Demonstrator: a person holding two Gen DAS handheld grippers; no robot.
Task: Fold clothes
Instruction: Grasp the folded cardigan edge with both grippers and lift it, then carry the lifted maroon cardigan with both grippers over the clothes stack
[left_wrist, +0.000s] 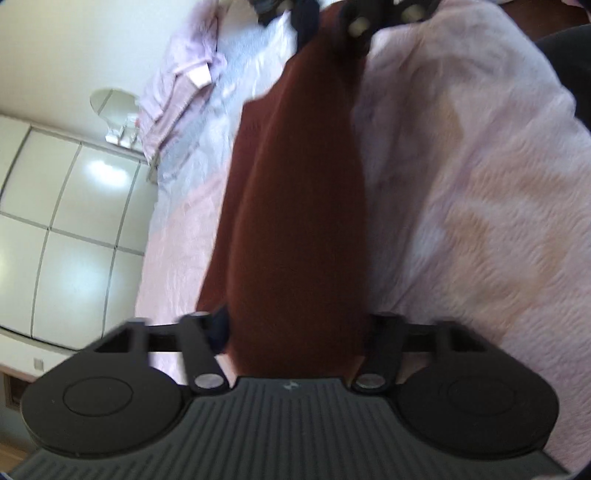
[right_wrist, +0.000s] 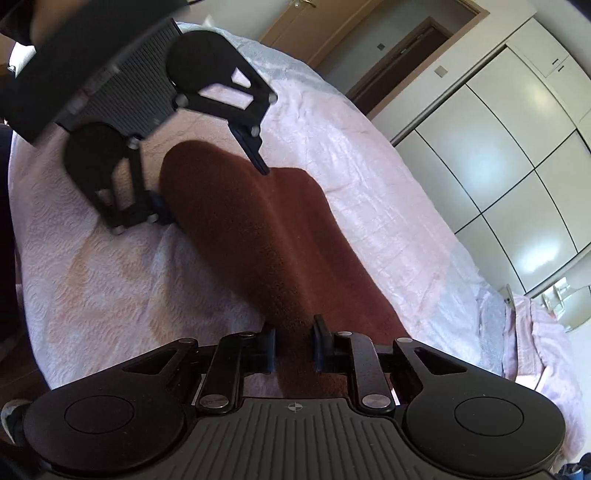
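Left cam: my left gripper (left_wrist: 295, 328) is spread wide with the brown cloth (left_wrist: 295, 206) lying between its fingers on the pink bedspread (left_wrist: 480, 221), and right cam: my right gripper (right_wrist: 294, 345) is pinching that cloth's (right_wrist: 266, 236) near end.

Right gripper (right_wrist: 293, 349) low and level, jaws closed part way with both pads pressing cloth between them, left gripper (right_wrist: 218, 188) opposite and facing it, tilted, jaws spread wide around the far end, one fingertip (right_wrist: 263, 168) touching down
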